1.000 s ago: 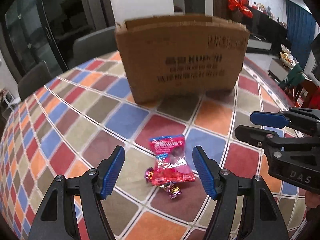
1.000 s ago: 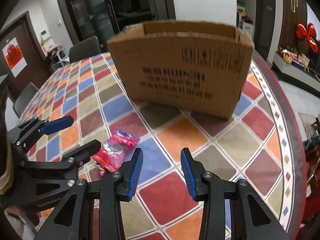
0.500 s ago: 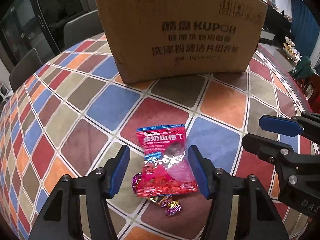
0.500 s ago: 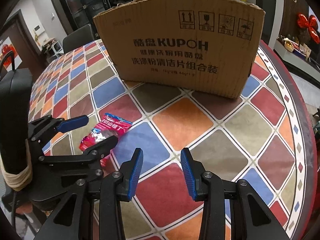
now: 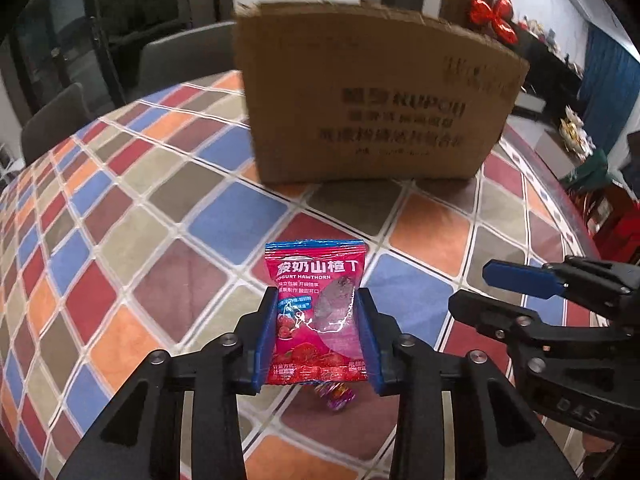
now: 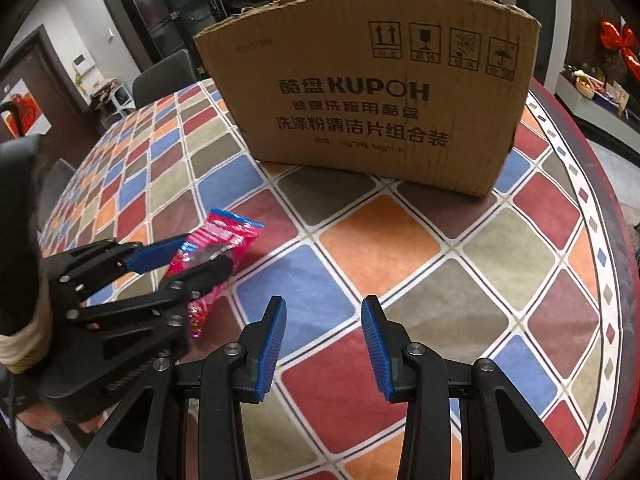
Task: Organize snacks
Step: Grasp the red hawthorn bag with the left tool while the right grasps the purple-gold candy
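Observation:
My left gripper point(image 5: 318, 316) is shut on a red yogurt hawthorn snack packet point(image 5: 318, 300), gripping its lower half and holding it upright above the table. A small wrapped candy point(image 5: 336, 394) lies on the tablecloth just under the packet. The packet also shows in the right wrist view point(image 6: 224, 244), between the left gripper's fingers. My right gripper point(image 6: 324, 332) is open and empty, low over the table to the right of the left one; it shows at the right of the left wrist view point(image 5: 496, 292). A brown cardboard box point(image 6: 372, 92) stands ahead, open at the top.
The round table carries a checked tablecloth point(image 6: 380, 244) of red, blue, orange and grey squares. Its edge curves at the right point(image 6: 616, 220). Grey chairs point(image 5: 176, 56) stand behind the table at the left. A red bow point(image 5: 492, 16) hangs in the background.
My left gripper has closed on the red packet and raised it off the table, leaving the small candy below. The right gripper has stayed open in about the same place.

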A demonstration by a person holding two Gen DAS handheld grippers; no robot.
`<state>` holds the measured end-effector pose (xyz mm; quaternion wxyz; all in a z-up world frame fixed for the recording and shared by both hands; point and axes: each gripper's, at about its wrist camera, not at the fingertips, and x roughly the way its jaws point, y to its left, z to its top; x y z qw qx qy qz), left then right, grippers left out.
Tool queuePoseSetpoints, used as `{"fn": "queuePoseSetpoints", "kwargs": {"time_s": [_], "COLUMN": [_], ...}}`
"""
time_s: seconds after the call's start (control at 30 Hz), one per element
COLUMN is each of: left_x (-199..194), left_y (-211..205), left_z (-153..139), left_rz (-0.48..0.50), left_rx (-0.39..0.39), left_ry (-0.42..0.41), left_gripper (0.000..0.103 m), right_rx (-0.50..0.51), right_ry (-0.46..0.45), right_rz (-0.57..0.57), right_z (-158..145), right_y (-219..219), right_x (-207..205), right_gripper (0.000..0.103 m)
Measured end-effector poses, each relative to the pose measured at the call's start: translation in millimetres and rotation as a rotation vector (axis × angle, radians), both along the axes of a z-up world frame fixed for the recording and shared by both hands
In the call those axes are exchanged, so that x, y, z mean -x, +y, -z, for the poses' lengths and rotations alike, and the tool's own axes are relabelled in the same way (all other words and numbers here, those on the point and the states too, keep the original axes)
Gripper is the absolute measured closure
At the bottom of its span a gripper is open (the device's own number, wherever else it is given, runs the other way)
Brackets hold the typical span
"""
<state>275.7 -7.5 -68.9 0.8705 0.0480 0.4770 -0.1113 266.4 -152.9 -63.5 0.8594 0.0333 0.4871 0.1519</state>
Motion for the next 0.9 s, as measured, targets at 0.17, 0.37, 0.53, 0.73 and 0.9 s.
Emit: {"fn": "queuePoseSetpoints", "kwargs": {"time_s": [0.17, 0.37, 0.53, 0.73, 0.9], "left_x": [20.7, 43.8, 57.8, 64.3, 65.6], "left_y": [19.8, 49.0, 68.1, 78.1, 81.1], "left_z": [-12.5, -8.3, 2.4, 9.2, 8.1], "left_rz": [-0.065, -0.146, -0.198, -0.226, -0.234], "left_rx": [-0.034, -0.029, -0.01, 0.007, 0.018], "left_ry": [-0.043, -0.042, -0.017, -0.002, -0.01], "left_gripper": [0.066, 0.066, 0.066, 0.066, 0.066], "right_rx": [-0.006, -0.006, 0.0, 0.02, 0.028], "right_ry": [-0.012, -0.026, -0.013, 0.005, 0.04], "right_rz": [-0.056, -0.189, -0.278, -0.333, -0.336], "right_z": [-4.4, -2.8, 3.9, 12.1, 21.9], "right_y": [15.6, 51.0, 79.3, 101.1, 108.6], "right_x": [3.1, 10.6, 12.7, 8.4, 1.0], "right_gripper": [0.063, 0.063, 0.063, 0.067, 0.078]}}
